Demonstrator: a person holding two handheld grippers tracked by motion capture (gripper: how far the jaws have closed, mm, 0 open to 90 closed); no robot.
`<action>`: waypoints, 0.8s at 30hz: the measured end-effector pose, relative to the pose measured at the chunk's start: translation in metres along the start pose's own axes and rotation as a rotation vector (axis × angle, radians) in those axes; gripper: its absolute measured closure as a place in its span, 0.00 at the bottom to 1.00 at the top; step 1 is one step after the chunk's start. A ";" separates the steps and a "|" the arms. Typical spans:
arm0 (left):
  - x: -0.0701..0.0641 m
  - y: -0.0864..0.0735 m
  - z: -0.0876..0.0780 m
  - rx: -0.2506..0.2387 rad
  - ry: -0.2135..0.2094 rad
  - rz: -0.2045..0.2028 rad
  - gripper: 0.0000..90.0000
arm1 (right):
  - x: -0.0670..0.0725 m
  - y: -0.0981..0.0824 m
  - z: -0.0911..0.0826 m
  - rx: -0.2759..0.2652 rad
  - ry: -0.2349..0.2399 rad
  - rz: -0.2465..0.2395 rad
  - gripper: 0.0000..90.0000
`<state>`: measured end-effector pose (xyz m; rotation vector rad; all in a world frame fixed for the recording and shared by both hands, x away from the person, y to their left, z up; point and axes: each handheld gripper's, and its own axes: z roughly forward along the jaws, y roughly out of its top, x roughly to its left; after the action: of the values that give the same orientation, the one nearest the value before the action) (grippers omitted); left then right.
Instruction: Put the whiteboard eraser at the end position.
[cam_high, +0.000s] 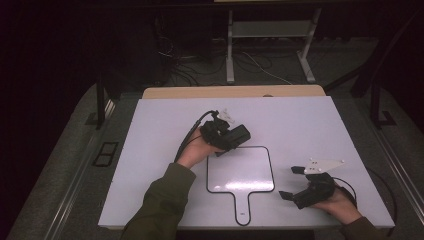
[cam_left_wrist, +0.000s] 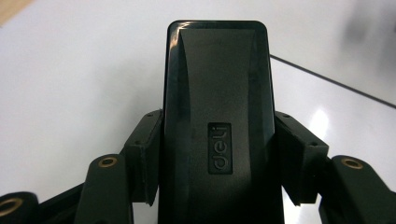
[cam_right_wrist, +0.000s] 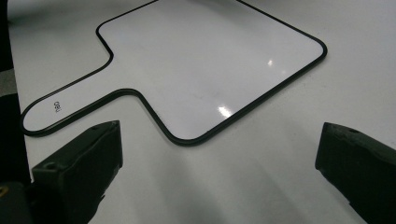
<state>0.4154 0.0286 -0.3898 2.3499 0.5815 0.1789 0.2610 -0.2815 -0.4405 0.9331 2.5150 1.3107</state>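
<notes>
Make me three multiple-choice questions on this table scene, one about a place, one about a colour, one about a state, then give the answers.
1. Where does the paddle-shaped whiteboard lie with respect to the two hand-held grippers?
A. between them
B. left of both
C. off the table

2. What colour is the eraser?
A. red
B. black
C. yellow

3. How is the right hand-held gripper?
A. shut on the eraser
C. shut on the whiteboard
B. open, holding nothing

Answers:
1. A, since the high view shows the left hand-held gripper at the board's upper left corner and the right one past its right edge.
2. B, since the left gripper view shows a black body between the jaws.
3. B, since the right gripper view shows jaws wide apart over bare table.
</notes>
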 end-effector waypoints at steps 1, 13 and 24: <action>0.003 0.002 0.002 -0.005 0.009 -0.009 0.44 | 0.000 0.000 0.000 0.001 0.000 -0.001 0.00; 0.048 0.028 0.035 0.011 0.056 -0.080 0.44 | 0.000 0.000 0.000 0.000 0.010 -0.002 0.00; 0.068 0.028 0.066 0.074 0.080 -0.092 0.44 | -0.001 0.000 -0.001 -0.005 0.016 0.000 0.00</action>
<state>0.5050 0.0014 -0.4222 2.3898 0.7449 0.2131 0.2613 -0.2825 -0.4402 0.9251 2.5226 1.3283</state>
